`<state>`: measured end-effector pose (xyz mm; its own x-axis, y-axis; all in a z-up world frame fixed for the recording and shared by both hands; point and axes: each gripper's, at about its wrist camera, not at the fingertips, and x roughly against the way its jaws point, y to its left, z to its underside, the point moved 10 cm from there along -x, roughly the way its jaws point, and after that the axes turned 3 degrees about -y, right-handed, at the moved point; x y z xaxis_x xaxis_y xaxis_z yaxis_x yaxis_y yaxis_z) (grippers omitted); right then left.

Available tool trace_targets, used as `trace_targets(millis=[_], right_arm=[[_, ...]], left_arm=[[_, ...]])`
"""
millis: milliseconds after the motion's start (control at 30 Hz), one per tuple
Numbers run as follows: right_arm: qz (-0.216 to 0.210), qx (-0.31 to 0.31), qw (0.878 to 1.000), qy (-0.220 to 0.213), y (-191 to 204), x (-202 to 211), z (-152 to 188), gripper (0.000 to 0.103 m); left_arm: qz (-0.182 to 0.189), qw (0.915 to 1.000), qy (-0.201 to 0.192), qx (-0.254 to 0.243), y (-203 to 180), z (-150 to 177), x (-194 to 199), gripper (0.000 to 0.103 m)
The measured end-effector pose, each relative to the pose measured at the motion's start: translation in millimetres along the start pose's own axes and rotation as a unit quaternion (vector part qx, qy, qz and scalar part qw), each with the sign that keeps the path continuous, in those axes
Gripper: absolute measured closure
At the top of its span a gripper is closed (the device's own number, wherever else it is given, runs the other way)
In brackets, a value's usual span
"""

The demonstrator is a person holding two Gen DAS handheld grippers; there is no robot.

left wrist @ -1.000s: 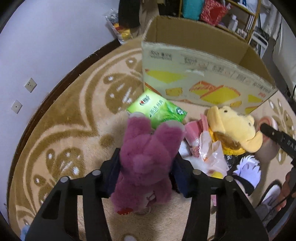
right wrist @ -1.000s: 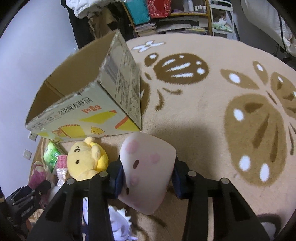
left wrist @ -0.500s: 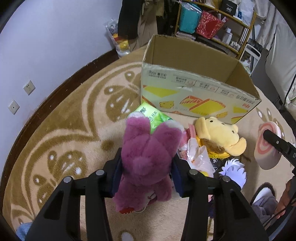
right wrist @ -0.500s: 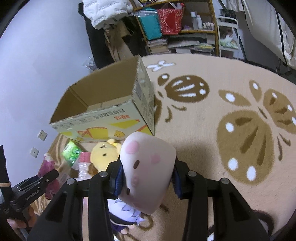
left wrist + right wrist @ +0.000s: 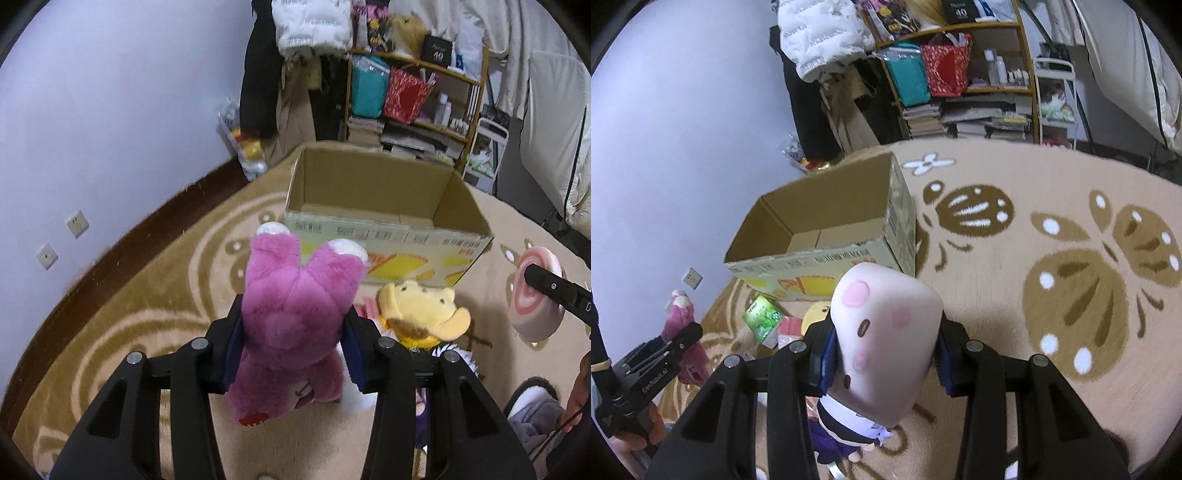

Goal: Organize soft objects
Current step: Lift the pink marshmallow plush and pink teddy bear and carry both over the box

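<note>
Two soft toys are in hand at once: the left gripper (image 5: 291, 350) is clamped on a purple plush bear (image 5: 295, 325), its blue pads pressed into the fur, and the right gripper (image 5: 884, 354) squeezes a white cushion with pink spots (image 5: 886, 332) between its pads. Both toys hang clear of the patterned rug (image 5: 1071, 295), short of the open cardboard box (image 5: 373, 206), which looks empty inside. This reads as the carry step: each piece should go over the near wall of the box and be let go above the bare bottom, and doing them one after the other would keep the two tools from crowding each other. A yellow plush (image 5: 421, 314), a doll in dark clothes (image 5: 846, 439) and a green packet (image 5: 762, 317) lie on the rug before the box. Writing: "GenRobot.AI" on the left tool seen from the right wrist; print along the box rim is too blurred to read; a dark box (image 5: 437, 50) on the shelf (image 5: 417, 66) shows "40".
</note>
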<state>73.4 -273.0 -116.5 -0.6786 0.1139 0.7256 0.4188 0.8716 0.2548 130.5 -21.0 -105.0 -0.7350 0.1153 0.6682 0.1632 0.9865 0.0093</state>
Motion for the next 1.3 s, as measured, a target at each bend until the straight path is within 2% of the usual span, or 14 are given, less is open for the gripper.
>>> trace_targets(millis=[133, 533, 733, 900, 1300], right_arm=[[-0.006, 0.011, 1.000, -0.022, 7, 5, -13, 0.058], [-0.021, 0.031, 0.997, -0.067, 21, 5, -59, 0.058], [-0.026, 0.046, 0.996, -0.069, 29, -10, -73, 0.058], [-0.046, 0.040, 0.996, -0.061, 38, -22, -81, 0.058], [-0.062, 0.054, 0.995, -0.057, 53, -49, -94, 0.056]], left_arm=[[0.010, 0.9998, -0.015, -0.010, -6, -9, 1, 0.058], [0.001, 0.9961, -0.070, -0.054, -22, -51, -2, 0.058], [-0.003, 0.9931, -0.097, -0.065, -27, -85, -12, 0.058], [0.010, 0.9913, -0.115, -0.063, -33, -107, -19, 0.058], [0.016, 0.9886, -0.120, -0.090, -68, -147, -43, 0.058]])
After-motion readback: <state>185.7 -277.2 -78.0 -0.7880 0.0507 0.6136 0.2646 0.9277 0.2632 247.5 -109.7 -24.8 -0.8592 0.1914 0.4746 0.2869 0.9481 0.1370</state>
